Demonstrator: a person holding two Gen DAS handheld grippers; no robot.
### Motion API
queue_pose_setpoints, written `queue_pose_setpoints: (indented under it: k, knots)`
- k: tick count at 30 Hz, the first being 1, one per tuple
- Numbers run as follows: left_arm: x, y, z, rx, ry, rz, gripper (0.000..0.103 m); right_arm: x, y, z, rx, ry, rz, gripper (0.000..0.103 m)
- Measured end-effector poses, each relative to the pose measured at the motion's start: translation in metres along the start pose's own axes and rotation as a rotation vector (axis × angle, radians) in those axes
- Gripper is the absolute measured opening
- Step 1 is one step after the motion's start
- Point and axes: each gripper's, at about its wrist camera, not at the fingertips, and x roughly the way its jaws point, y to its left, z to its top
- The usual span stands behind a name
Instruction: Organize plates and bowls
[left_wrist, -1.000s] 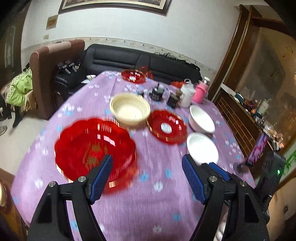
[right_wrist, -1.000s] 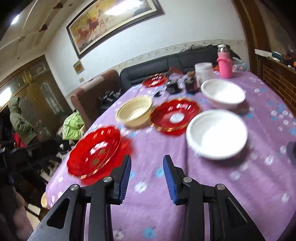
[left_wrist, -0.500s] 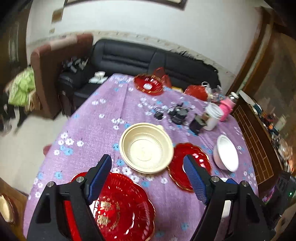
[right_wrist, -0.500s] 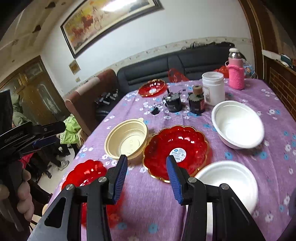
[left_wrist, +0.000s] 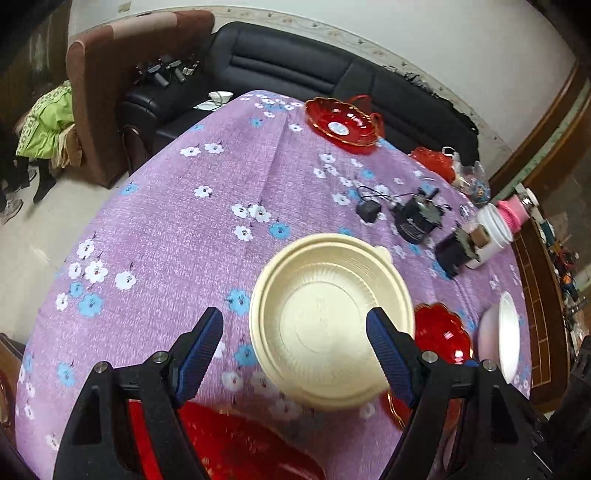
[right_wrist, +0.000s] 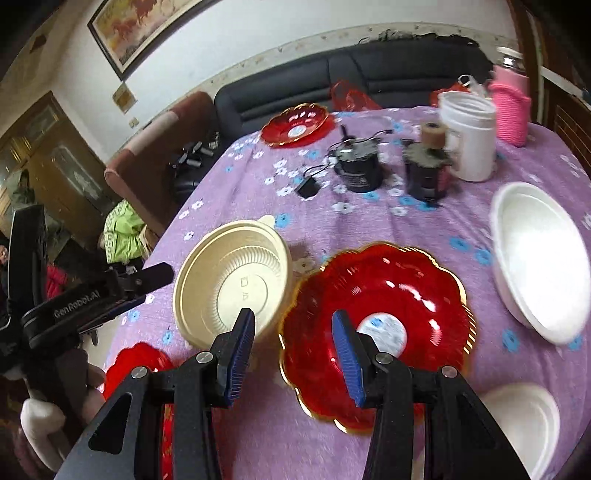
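Note:
A cream plastic bowl (left_wrist: 330, 317) (right_wrist: 231, 280) sits on the purple flowered tablecloth (left_wrist: 207, 221). My left gripper (left_wrist: 295, 339) is wide open and empty, above the bowl. A red scalloped plate (right_wrist: 376, 325) (left_wrist: 441, 334) lies right of the bowl. My right gripper (right_wrist: 293, 349) is open and empty over that plate's left rim. Another red plate (left_wrist: 236, 443) (right_wrist: 136, 365) lies near the front edge. A third red plate (left_wrist: 341, 125) (right_wrist: 295, 123) is at the far end. A white bowl (right_wrist: 539, 258) (left_wrist: 504, 334) and a white plate (right_wrist: 524, 421) are on the right.
A black charger and cable (right_wrist: 310, 186), two dark devices (right_wrist: 360, 162), a white tub (right_wrist: 467, 134) and a pink bottle (right_wrist: 511, 107) stand at the back right. A black sofa (left_wrist: 295, 74) and brown armchair (left_wrist: 110, 74) lie beyond the table.
Both grippers have moved forward over the table and tilted down. The cream bowl and the red plate beside it now loom larger and closer. Nothing was taken hold of.

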Motion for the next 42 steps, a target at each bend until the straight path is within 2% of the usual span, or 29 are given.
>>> queue_pose_setpoints:
  k: [10, 12, 15, 18, 21, 25, 28, 30, 36, 37, 38, 39, 40, 41, 42]
  knots:
    - [0.039, 0.021, 0.005, -0.069, 0.089, 0.007, 0.079, 0.054, 0.011, 0.033, -0.034, 0.062, -0.051, 0.048]
    - [0.028, 0.026, 0.003, -0.086, 0.07, -0.013, 0.079, 0.044, 0.005, 0.034, -0.013, 0.053, -0.031, 0.048]
    - [-0.002, 0.022, -0.004, -0.066, 0.031, -0.093, 0.079, 0.004, -0.013, 0.029, 0.024, 0.002, 0.023, 0.048]
    - [-0.029, 0.006, -0.021, -0.029, 0.015, -0.15, 0.079, -0.045, -0.04, 0.008, 0.033, -0.06, 0.037, 0.048]
    - [-0.044, -0.025, -0.046, 0.039, 0.031, -0.214, 0.079, -0.086, -0.076, -0.021, 0.04, -0.113, -0.033, 0.047]
    - [-0.048, -0.08, -0.09, 0.139, 0.093, -0.324, 0.079, -0.126, -0.129, -0.061, 0.101, -0.183, -0.183, 0.047]
    - [-0.038, -0.118, -0.124, 0.224, 0.126, -0.351, 0.079, -0.128, -0.158, -0.081, 0.166, -0.173, -0.204, 0.047]
    - [-0.026, -0.137, -0.148, 0.253, 0.146, -0.331, 0.079, -0.12, -0.172, -0.093, 0.21, -0.148, -0.197, 0.047]
    - [0.017, -0.161, -0.183, 0.221, 0.239, -0.318, 0.079, -0.095, -0.181, -0.116, 0.238, -0.09, -0.111, 0.046]
    - [0.023, -0.165, -0.187, 0.221, 0.252, -0.319, 0.078, -0.091, -0.179, -0.117, 0.235, -0.084, -0.101, 0.043]
    - [0.026, -0.167, -0.19, 0.226, 0.258, -0.314, 0.078, -0.089, -0.178, -0.118, 0.232, -0.08, -0.09, 0.027]
    - [0.03, -0.17, -0.194, 0.233, 0.265, -0.301, 0.076, -0.085, -0.177, -0.118, 0.228, -0.068, -0.068, 0.016]
    - [0.025, -0.171, -0.195, 0.247, 0.237, -0.287, 0.069, -0.082, -0.177, -0.119, 0.23, -0.052, -0.046, 0.015]
    - [0.025, -0.174, -0.196, 0.26, 0.239, -0.283, 0.057, -0.079, -0.176, -0.12, 0.233, -0.038, -0.024, 0.013]
    - [0.027, -0.176, -0.198, 0.271, 0.259, -0.274, 0.04, -0.077, -0.173, -0.12, 0.232, -0.032, -0.013, 0.014]
